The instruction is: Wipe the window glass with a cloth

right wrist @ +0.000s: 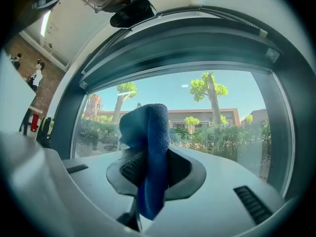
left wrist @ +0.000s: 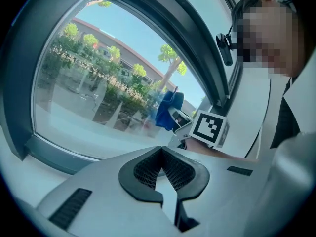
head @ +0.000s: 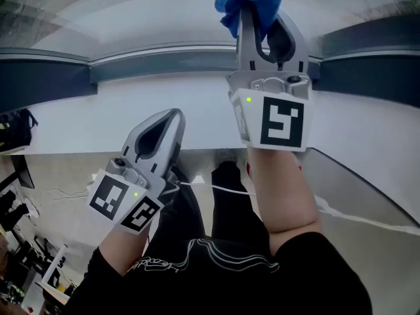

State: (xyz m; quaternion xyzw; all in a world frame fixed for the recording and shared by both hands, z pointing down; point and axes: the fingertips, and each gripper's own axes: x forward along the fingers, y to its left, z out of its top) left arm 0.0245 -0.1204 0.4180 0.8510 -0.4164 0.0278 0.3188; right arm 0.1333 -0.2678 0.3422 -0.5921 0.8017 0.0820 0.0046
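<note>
A blue cloth (head: 249, 2) is clamped in my right gripper (head: 261, 20), which is raised to the window glass (head: 131, 12) at the top middle of the head view. In the right gripper view the cloth (right wrist: 150, 147) sticks out between the shut jaws, close to the glass (right wrist: 207, 117). My left gripper (head: 164, 122) hangs lower, over the white sill (head: 98, 117), shut with nothing in it. The left gripper view shows its closed jaws (left wrist: 160, 168) aimed at the glass (left wrist: 89, 83), with the cloth (left wrist: 168, 110) and the right gripper's marker cube (left wrist: 210, 127) to the right.
A dark window frame (head: 164, 64) runs under the glass, with the white sill below it. A white cable (head: 216, 189) crosses the floor by my legs. Black gear (head: 13, 130) sits at the left edge. Trees and a building (right wrist: 212, 115) lie outside.
</note>
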